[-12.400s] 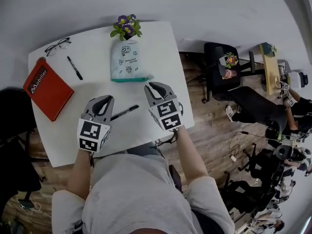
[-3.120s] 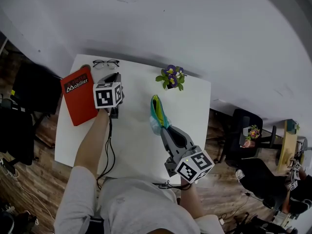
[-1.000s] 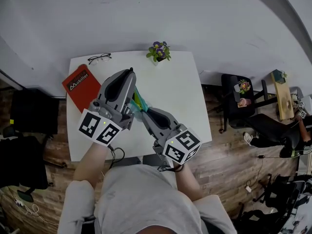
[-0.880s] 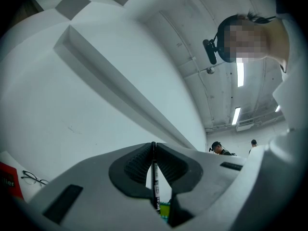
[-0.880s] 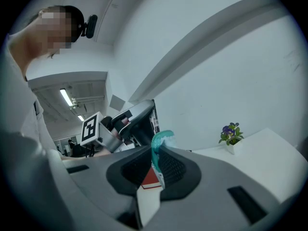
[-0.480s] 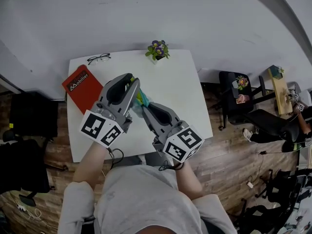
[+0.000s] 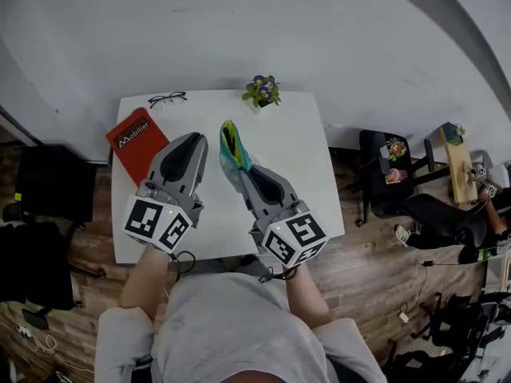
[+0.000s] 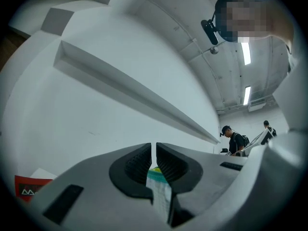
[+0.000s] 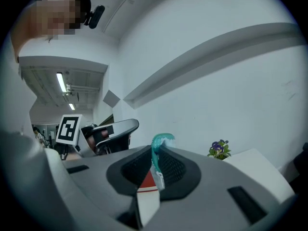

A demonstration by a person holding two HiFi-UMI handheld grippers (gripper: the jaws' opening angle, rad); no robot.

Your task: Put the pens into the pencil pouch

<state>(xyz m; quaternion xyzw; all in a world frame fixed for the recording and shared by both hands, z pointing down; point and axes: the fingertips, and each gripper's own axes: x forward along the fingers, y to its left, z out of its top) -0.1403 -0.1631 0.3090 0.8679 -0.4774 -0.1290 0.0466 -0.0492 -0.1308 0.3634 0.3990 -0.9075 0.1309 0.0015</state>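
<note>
The pale pencil pouch [image 7: 231, 144] with a teal edge stands upright over the white table [image 7: 299, 162], its mouth gaping upward. My right gripper [image 7: 239, 166] is shut on its lower edge; in the right gripper view the teal rim [image 9: 161, 139] sticks up between the pads of that gripper [image 9: 155, 152]. My left gripper [image 7: 195, 137] hangs just left of the pouch, apart from it. Its jaws [image 8: 153, 146] are closed to a thin slit with nothing between them. Part of the pouch [image 8: 158, 191] shows through that slit lower down. No pen is in sight.
A red notebook [image 7: 136, 138] lies at the table's left edge, with glasses [image 7: 168, 99] behind it. A small flower pot [image 7: 262, 90] stands at the back edge. Office chairs [image 7: 383, 166] are on the wooden floor to the right. People [image 8: 233, 137] stand far off.
My left gripper has pulled back leftward from the pouch's mouth, where it overlapped the pouch a second ago. The right gripper keeps its hold and the pouch now stands in full view.
</note>
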